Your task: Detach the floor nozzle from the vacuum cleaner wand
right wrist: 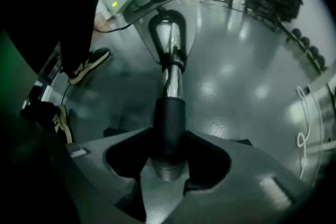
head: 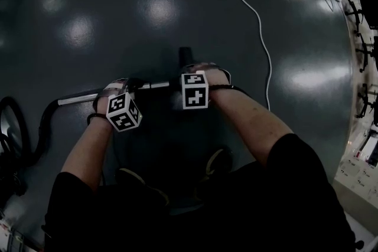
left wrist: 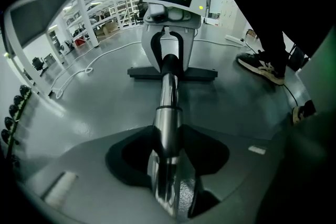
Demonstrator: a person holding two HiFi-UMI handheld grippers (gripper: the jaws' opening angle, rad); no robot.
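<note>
While my left gripper (left wrist: 167,176) clamps the chrome wand (left wrist: 169,107) and my right gripper (right wrist: 168,162) clamps the black neck (right wrist: 169,123), the floor nozzle (left wrist: 173,74) lies just beyond the right gripper; the wand's long axis runs level between them, so the pull likely follows it.

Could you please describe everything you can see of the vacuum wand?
The wand is a shiny metal tube with a ring joint, held roughly level above the floor. The left gripper clamps the bare metal, and the right gripper clamps the black sleeve at its nozzle end. The flat black nozzle sits just beyond, apparently attached. The other end curves into a black hose.
</note>
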